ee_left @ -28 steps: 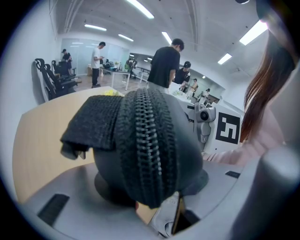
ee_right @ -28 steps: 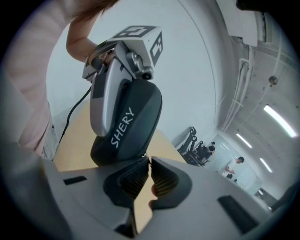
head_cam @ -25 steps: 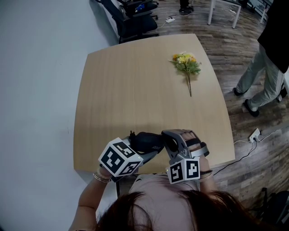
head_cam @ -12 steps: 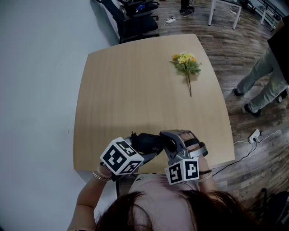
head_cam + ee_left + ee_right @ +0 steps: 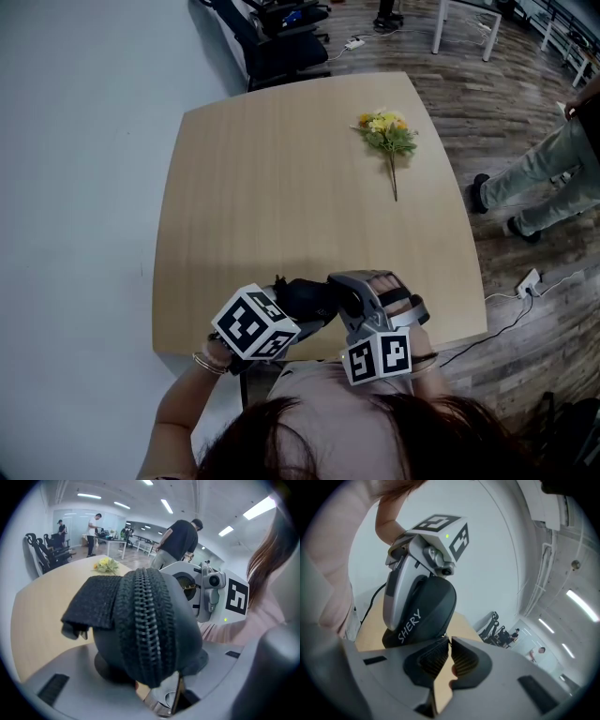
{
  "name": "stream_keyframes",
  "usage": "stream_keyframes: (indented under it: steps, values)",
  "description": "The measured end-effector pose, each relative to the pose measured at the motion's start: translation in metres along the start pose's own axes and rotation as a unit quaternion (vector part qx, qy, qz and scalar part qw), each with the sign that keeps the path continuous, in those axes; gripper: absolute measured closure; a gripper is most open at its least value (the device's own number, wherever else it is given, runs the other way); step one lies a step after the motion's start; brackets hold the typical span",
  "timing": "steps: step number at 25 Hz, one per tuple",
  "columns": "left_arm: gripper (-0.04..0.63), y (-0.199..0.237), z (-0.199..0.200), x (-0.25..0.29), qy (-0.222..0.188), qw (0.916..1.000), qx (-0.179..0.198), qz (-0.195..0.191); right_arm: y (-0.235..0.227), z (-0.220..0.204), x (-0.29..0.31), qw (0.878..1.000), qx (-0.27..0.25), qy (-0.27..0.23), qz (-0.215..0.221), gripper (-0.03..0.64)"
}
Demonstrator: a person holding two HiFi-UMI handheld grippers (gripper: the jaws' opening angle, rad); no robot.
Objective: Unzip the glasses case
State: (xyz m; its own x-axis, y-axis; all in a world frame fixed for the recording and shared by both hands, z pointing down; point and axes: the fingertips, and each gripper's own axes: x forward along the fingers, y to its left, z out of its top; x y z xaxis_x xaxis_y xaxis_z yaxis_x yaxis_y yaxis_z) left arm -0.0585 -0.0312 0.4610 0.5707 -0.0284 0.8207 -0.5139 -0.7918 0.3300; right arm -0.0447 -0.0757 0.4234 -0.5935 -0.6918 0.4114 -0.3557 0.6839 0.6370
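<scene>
L gripper (image 5: pixel 155 662) grasps the black glasses case (image 5: pixel 145 630) across its body. The case is wedged btwn both jaws w/ pads pressing each side. Zip teeth run down the middle toward the cam, and a fabric strap (image 5: pixel 91 604) hangs off the left. The case sits at the near edge of the wooden table (image 5: pixel 281 169); can't tell if it rests on it. R gripper (image 5: pixel 449 641) is clenched, tips meeting at the case's end seam and pinching what looks like the small zip pull (image 5: pixel 448 637). The rest of the case lies beyond its jaws, up & left.

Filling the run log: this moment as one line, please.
left gripper: shut on glasses case | right gripper: shut, tips at case edge | zipper: closed where visible
</scene>
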Motion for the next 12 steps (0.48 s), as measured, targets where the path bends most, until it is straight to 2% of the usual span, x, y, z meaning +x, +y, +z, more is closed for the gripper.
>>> stream_keyframes:
  steps: [12]
  values:
    - [0.388, -0.0013, -0.0086, 0.0085, 0.03, 0.9995, 0.007, -0.012, 0.0008, 0.005, -0.0005, 1.0, -0.007, -0.007, 0.002, 0.595]
